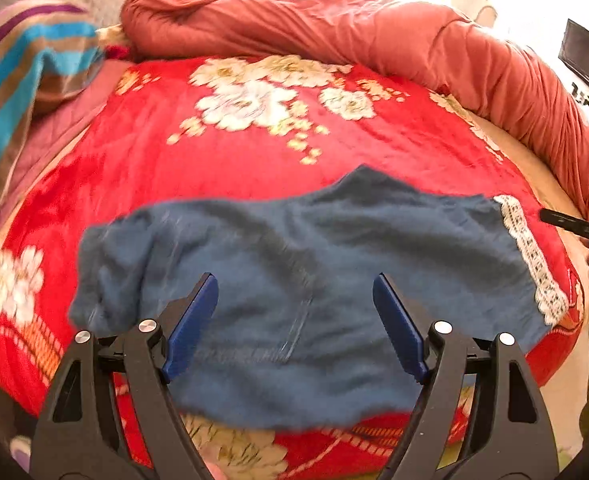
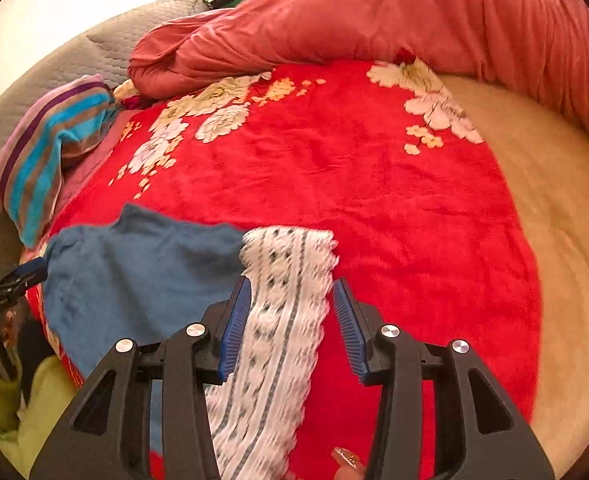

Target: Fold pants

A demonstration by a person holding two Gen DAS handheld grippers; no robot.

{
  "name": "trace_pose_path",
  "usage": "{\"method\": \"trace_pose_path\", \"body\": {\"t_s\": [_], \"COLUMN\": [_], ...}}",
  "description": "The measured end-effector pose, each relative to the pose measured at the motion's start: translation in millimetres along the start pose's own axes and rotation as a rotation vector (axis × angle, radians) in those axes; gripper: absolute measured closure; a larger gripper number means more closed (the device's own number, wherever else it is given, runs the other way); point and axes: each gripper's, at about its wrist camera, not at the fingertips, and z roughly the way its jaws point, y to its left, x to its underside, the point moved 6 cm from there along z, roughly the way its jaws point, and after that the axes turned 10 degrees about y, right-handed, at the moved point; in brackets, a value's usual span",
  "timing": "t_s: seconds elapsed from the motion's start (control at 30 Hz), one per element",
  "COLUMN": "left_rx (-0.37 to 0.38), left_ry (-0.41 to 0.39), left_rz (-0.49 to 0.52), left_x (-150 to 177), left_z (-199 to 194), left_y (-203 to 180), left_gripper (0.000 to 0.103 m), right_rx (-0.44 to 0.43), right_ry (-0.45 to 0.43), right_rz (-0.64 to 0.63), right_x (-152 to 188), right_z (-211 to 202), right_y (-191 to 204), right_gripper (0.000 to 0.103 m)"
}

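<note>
Bedding fills both wrist views, a red floral blanket (image 1: 278, 160) spread flat as the work surface. Starting at the tools: the left gripper (image 1: 295, 292) stands with its jaws wide apart and nothing between them, poised over the middle of the blue pants (image 1: 294, 264); the right gripper (image 2: 292, 294) is likewise spread, its blue pads flanking the white lace cuff (image 2: 286, 304) without visibly pinching it, so neither tool has a hold. One pair of pants lies here, a single lace band in sight, and two grippers. Its long axis runs left to right across the near edge of the blanket, bunched end to the left, lace end to the right. That puts the cuff directly under the right gripper, which looks the natural one to close on it, while the bunched end lies off to the left of the left gripper. Further out sit one striped pillow (image 1: 34, 68) at the far left, a rolled coral quilt (image 1: 334, 28) along the back and a cream sheet (image 2: 554, 208) to the right
</note>
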Motion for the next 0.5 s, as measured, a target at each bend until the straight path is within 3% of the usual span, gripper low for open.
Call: {"method": "trace_pose_path", "body": {"t_s": [0.3, 0.5], "left_rx": [0.026, 0.023], "left_ry": [0.076, 0.133], "left_rz": [0.017, 0.014], "left_x": [-65, -84], "left_z": [59, 106], "left_y": [-21, -28], "left_gripper": [0.029, 0.029], "right_rx": [-0.051, -0.082], "right_ry": [0.081, 0.066], "right_rz": [-0.002, -0.003], "right_x": [-21, -20], "right_z": [51, 57], "right_y": [-10, -10], "right_gripper": [0.061, 0.06]}}
